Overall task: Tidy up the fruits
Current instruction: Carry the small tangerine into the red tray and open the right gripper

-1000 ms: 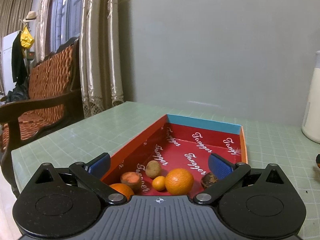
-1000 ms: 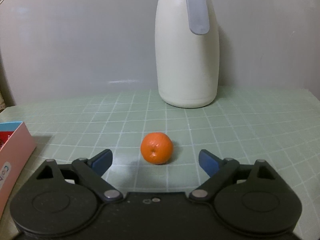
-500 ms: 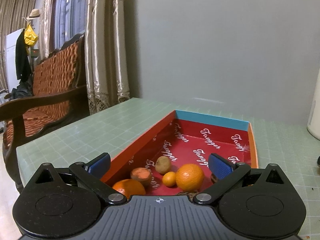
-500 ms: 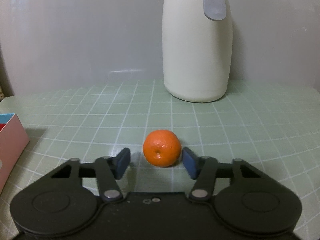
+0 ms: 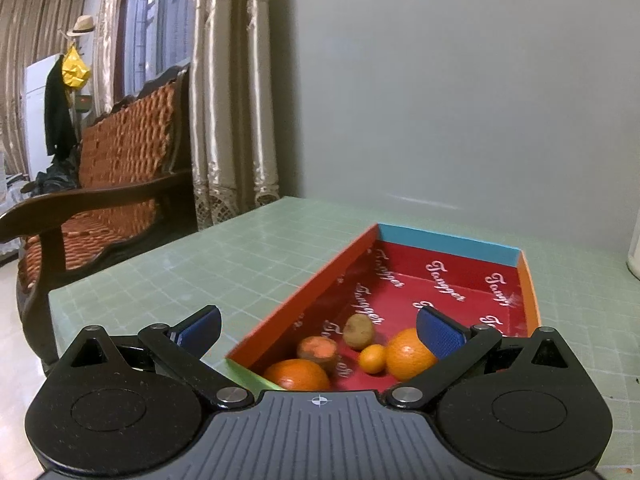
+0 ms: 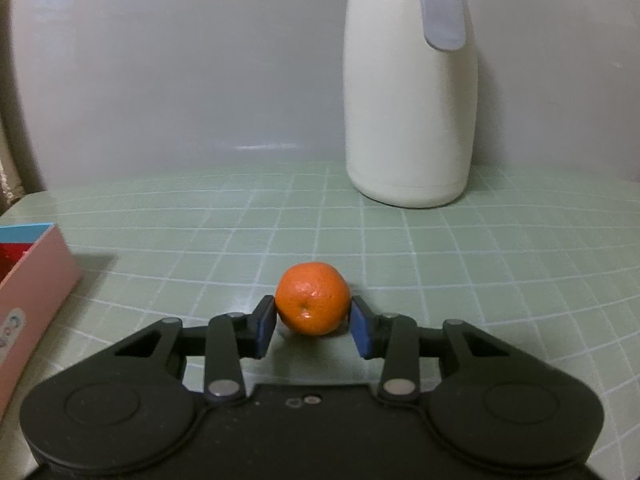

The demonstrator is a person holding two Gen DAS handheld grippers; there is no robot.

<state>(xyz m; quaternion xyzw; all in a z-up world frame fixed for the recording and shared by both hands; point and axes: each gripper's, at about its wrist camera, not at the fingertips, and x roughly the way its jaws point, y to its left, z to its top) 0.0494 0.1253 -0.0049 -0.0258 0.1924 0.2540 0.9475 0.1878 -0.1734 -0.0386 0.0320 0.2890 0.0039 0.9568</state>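
In the right wrist view a small orange mandarin (image 6: 312, 298) rests on the green gridded tabletop (image 6: 480, 264). My right gripper (image 6: 313, 314) has the mandarin between its jaws, which are closing, and both blue pads (image 6: 265, 326) touch its sides. In the left wrist view my left gripper (image 5: 318, 326) hangs open and holds nothing, just above the near end of a red cardboard box (image 5: 308, 292). Inside the box lie a large orange (image 5: 408, 354), a second orange (image 5: 296, 374), a tiny kumquat (image 5: 372, 359), a brown kiwi-like fruit (image 5: 359, 331) and a cut orange-fleshed piece (image 5: 318, 350).
A tall cream thermos jug (image 6: 412, 100) stands at the back of the table against the grey wall. The box's pink outer wall (image 6: 32, 280) shows at the left of the right wrist view. A wooden chair (image 5: 120, 184) and curtains stand beyond the table's left edge.
The right jaws have come in from wide apart until the pads touch the mandarin's sides. The left gripper stays open over the box and has hardly moved.
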